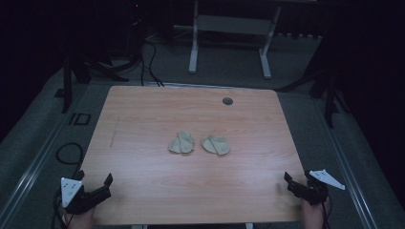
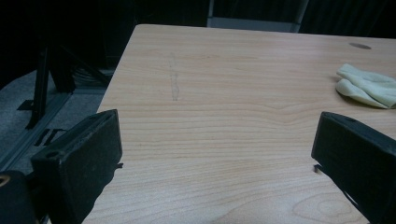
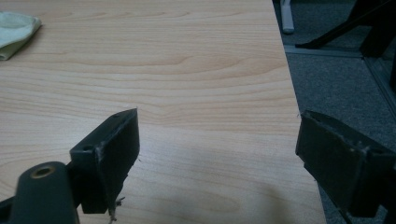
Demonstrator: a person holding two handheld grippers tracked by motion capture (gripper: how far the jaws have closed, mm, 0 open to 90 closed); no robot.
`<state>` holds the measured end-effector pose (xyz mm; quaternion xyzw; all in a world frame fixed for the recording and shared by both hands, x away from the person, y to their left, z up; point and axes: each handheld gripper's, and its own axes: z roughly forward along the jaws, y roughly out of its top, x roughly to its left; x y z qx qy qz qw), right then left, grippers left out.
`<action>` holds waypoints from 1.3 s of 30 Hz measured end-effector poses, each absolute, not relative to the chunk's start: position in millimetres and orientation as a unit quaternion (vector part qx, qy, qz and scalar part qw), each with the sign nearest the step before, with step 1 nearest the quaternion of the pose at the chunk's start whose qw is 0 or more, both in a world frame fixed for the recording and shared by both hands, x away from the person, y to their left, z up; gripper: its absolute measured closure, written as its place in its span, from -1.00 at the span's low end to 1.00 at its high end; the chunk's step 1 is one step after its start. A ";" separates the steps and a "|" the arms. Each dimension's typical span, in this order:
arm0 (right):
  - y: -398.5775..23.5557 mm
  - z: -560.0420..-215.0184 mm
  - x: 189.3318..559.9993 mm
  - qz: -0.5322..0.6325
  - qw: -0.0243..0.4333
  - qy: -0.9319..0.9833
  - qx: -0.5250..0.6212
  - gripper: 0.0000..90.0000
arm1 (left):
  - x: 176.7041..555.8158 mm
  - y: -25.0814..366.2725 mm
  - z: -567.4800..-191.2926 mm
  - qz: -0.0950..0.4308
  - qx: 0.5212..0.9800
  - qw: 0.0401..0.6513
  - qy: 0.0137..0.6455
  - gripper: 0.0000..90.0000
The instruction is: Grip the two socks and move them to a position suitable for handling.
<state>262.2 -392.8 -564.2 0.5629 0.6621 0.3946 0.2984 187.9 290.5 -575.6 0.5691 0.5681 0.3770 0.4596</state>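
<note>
Socks [image 1: 182, 142] bear no readable label; floor [image 1: 52, 119] marking perhaps reads "ID"

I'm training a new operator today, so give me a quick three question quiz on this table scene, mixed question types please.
1. True or false: the left gripper has its jaws shut.
2. How many pale cloth pieces lie on the table?
3. The small dark round spot sits: A) near the far edge, B) beside the right gripper, C) between the cloths.

Key: 1 false, both grippers are open and hold nothing. 2 two, the left cloth and the right cloth, apart near the middle. 3 A.
</note>
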 end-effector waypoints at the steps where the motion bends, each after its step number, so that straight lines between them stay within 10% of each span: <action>1: -392.6 -564.4 262.7 0.393 0.299 0.664 0.561 -0.70 | 187.9 290.5 -575.6 0.377 0.569 0.460 0.568 -0.96; 39: -327.2 -540.4 294.3 0.384 0.210 0.754 0.490 -0.70 | 191.4 257.3 -568.4 0.309 0.642 0.461 0.529 -0.96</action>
